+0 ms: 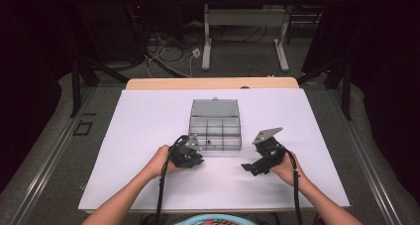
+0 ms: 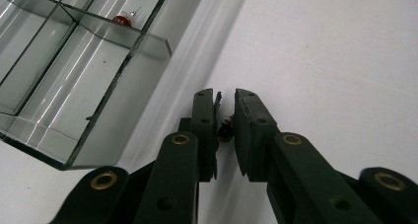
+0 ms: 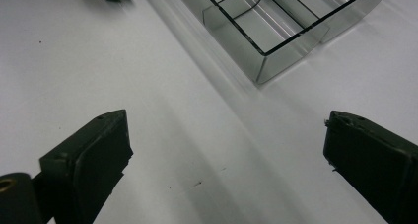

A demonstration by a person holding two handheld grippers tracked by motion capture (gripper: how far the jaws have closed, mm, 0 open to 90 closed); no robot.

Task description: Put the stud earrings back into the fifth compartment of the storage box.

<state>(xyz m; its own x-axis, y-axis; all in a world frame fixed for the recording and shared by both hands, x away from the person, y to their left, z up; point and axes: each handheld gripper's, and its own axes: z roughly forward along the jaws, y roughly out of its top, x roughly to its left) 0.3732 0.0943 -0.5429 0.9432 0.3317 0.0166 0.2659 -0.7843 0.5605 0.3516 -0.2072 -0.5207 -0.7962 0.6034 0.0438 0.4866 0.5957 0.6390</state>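
You've got two claws, left (image 1: pixel 197 159) and right (image 1: pixel 250 168), one clear compartment box (image 1: pixel 215 128) on one tabletop (image 1: pixel 143 136), one red-tipped part (image 2: pixel 122 19) in the box, and one small dark part (image 2: pixel 225 130) in your left claw.

Grey carpet floor (image 1: pixel 233 61), tangled cables (image 1: pixel 168 49), white-legged desk (image 1: pixel 245 17), dark surroundings.

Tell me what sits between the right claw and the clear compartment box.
Nothing: in the right gripper view, bare white table runs from the open right claw to the box.
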